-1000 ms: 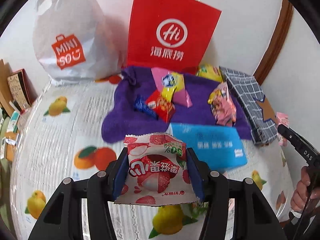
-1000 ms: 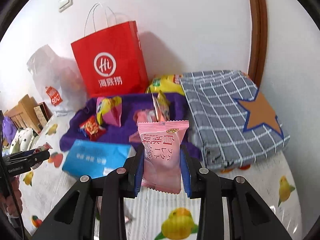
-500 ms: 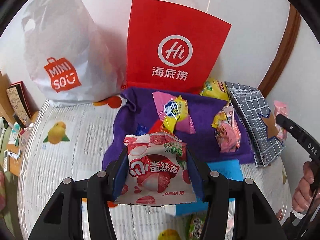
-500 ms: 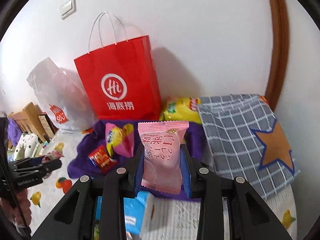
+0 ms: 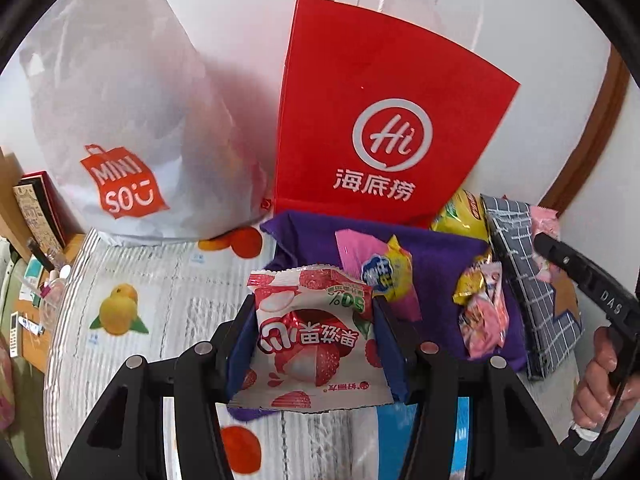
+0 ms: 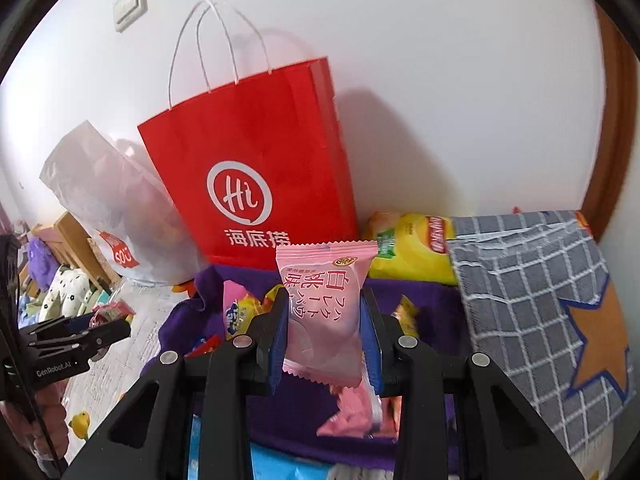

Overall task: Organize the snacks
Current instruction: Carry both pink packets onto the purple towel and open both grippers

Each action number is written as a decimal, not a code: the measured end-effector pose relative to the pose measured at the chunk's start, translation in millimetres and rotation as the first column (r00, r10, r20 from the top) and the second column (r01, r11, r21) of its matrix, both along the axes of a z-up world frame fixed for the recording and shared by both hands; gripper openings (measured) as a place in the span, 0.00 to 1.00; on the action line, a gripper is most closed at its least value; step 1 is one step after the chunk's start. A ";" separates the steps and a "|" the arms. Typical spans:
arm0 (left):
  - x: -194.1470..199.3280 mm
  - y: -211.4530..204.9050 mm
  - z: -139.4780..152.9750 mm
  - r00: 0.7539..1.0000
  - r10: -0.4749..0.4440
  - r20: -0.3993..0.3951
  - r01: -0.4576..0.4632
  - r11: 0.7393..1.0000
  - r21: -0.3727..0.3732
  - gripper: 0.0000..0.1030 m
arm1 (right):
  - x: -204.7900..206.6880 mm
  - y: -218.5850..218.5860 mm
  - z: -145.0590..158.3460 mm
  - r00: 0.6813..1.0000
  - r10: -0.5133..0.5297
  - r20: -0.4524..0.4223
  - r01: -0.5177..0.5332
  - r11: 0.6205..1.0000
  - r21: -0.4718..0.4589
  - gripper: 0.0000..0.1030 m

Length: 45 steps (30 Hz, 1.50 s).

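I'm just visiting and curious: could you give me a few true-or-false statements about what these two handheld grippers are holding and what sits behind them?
1. The left gripper grips a red-and-white strawberry snack packet. True.
2. The right gripper is empty. False: it clamps a pale pink snack packet.
3. A red paper bag with white string handles stands against the wall. True.
4. The purple cloth is bare. False: several wrapped snacks lie on it.
5. The white plastic shopping bag stands to the right of the red bag. False: it is on the left.

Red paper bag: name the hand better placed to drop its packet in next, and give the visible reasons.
Probably left. The left gripper, clamping the lychee packet, faces the red paper bag nearly head-on; the right gripper, holding the pink packet, sees it off to its left.
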State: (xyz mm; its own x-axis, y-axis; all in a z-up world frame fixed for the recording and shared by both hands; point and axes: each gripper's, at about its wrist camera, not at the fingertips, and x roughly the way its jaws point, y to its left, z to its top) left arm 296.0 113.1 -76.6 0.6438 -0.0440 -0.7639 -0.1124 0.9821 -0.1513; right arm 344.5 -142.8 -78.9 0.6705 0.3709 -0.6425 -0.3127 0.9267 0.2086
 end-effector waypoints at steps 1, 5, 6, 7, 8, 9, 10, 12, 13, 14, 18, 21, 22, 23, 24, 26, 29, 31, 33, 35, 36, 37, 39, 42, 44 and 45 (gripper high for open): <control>4.5 0.3 -1.1 1.000 0.001 -0.003 -0.001 1.000 -0.001 0.51 | 5.0 1.6 -4.0 1.000 0.002 -0.007 -0.002 1.000 -0.002 0.32; 23.9 -1.1 -6.8 1.000 -0.009 -0.003 0.009 1.000 -0.022 0.51 | 21.8 7.3 -25.7 0.997 0.027 -0.069 -0.028 0.999 -0.015 0.32; 28.7 -2.1 -9.6 1.000 -0.012 -0.006 0.011 1.000 -0.028 0.51 | 26.1 7.8 -33.6 0.995 0.037 -0.088 -0.039 0.999 -0.018 0.32; 34.1 -3.4 -14.0 1.000 -0.019 -0.014 0.018 0.999 -0.035 0.51 | 29.7 8.5 -40.1 0.994 0.038 -0.104 -0.041 0.999 -0.026 0.32; 37.8 -4.5 -18.4 0.999 -0.025 -0.020 0.024 0.999 -0.043 0.51 | 32.5 9.1 -46.0 0.992 0.037 -0.119 -0.042 0.998 -0.036 0.32; 40.6 -5.5 -22.7 0.999 -0.030 -0.027 0.029 0.998 -0.049 0.51 | 34.1 9.9 -50.7 0.990 0.040 -0.132 -0.046 0.998 -0.045 0.32; 43.3 -6.7 -28.1 0.999 -0.039 -0.036 0.037 0.998 -0.056 0.51 | 37.5 11.3 -58.3 0.987 0.046 -0.154 -0.056 0.997 -0.057 0.32; 46.8 -7.9 -37.8 0.997 -0.053 -0.049 0.050 0.996 -0.073 0.51 | 41.6 13.6 -67.8 0.982 0.052 -0.180 -0.065 0.996 -0.067 0.33; 48.2 -8.0 -43.1 0.997 -0.057 -0.054 0.052 0.995 -0.086 0.51 | 43.3 14.3 -71.3 0.980 0.054 -0.189 -0.069 0.995 -0.071 0.33; 50.1 -8.3 -48.2 0.996 -0.065 -0.064 0.058 0.994 -0.096 0.51 | 44.9 14.9 -74.9 0.979 0.054 -0.198 -0.071 0.995 -0.077 0.33; 52.9 -7.2 -57.9 0.994 -0.078 -0.070 0.069 0.989 -0.134 0.51 | 48.9 19.5 -89.8 0.968 0.059 -0.242 -0.083 0.992 -0.090 0.33; 54.3 -8.5 -63.0 0.993 -0.083 -0.082 0.072 0.989 -0.127 0.51 | 47.8 21.0 -94.1 0.968 0.065 -0.243 -0.089 0.992 -0.092 0.33; 55.1 -9.1 -65.0 0.992 -0.085 -0.089 0.074 0.989 -0.125 0.51 | 47.1 22.0 -95.0 0.967 0.069 -0.245 -0.095 0.991 -0.095 0.33; 56.4 -10.1 -66.6 0.992 -0.088 -0.094 0.076 0.989 -0.124 0.51 | 46.8 22.7 -95.1 0.967 0.074 -0.246 -0.100 0.990 -0.096 0.34; 57.0 -10.0 -67.8 0.991 -0.088 -0.097 0.075 0.989 -0.125 0.51 | 45.9 23.6 -95.9 0.966 0.078 -0.246 -0.105 0.989 -0.100 0.35; 57.4 -9.0 -69.0 0.991 -0.085 -0.100 0.071 0.989 -0.131 0.51 | 45.9 25.2 -96.9 0.968 0.076 -0.241 -0.103 0.989 -0.103 0.35; 59.1 -8.1 -70.4 0.991 -0.088 -0.101 0.074 0.988 -0.137 0.52 | 45.5 26.3 -97.1 0.968 0.079 -0.238 -0.106 0.989 -0.104 0.36; 61.0 -9.9 -72.8 0.990 -0.096 -0.104 0.081 0.987 -0.137 0.52 | 44.2 29.8 -97.7 0.968 0.090 -0.233 -0.120 0.986 -0.116 0.38; 61.3 -11.1 -73.8 0.989 -0.100 -0.108 0.084 0.986 -0.141 0.52 | 43.7 32.5 -98.0 0.967 0.093 -0.236 -0.126 0.984 -0.130 0.40; 61.0 -12.6 -72.9 0.989 -0.109 -0.101 0.094 0.985 -0.142 0.52 | 43.6 34.9 -96.9 0.968 0.096 -0.233 -0.129 0.983 -0.131 0.41; 60.9 -12.9 -72.5 0.989 -0.108 -0.100 0.094 0.986 -0.138 0.52 | 43.6 35.1 -94.9 0.970 0.091 -0.227 -0.123 0.984 -0.130 0.45; 60.9 -13.1 -72.0 0.989 -0.107 -0.098 0.094 0.987 -0.134 0.52 | 43.1 35.3 -93.2 0.972 0.085 -0.220 -0.116 0.985 -0.130 0.46; 61.0 -13.8 -71.2 0.989 -0.110 -0.096 0.097 0.986 -0.132 0.52 | 41.0 35.3 -88.7 0.975 0.086 -0.207 -0.113 0.985 -0.126 0.49; 60.3 -13.9 -69.5 0.989 -0.112 -0.097 0.099 0.986 -0.134 0.53 | 36.8 33.8 -80.0 0.979 0.084 -0.188 -0.108 0.986 -0.124 0.53; 59.9 -16.6 -67.3 0.985 -0.136 -0.103 0.122 0.983 -0.136 0.63 | 33.1 33.2 -73.1 0.982 0.080 -0.170 -0.102 0.987 -0.125 0.53; 58.4 -17.5 -64.9 0.985 -0.143 -0.097 0.129 0.982 -0.136 0.64 | 31.7 32.2 -69.6 0.984 0.078 -0.162 -0.099 0.987 -0.124 0.54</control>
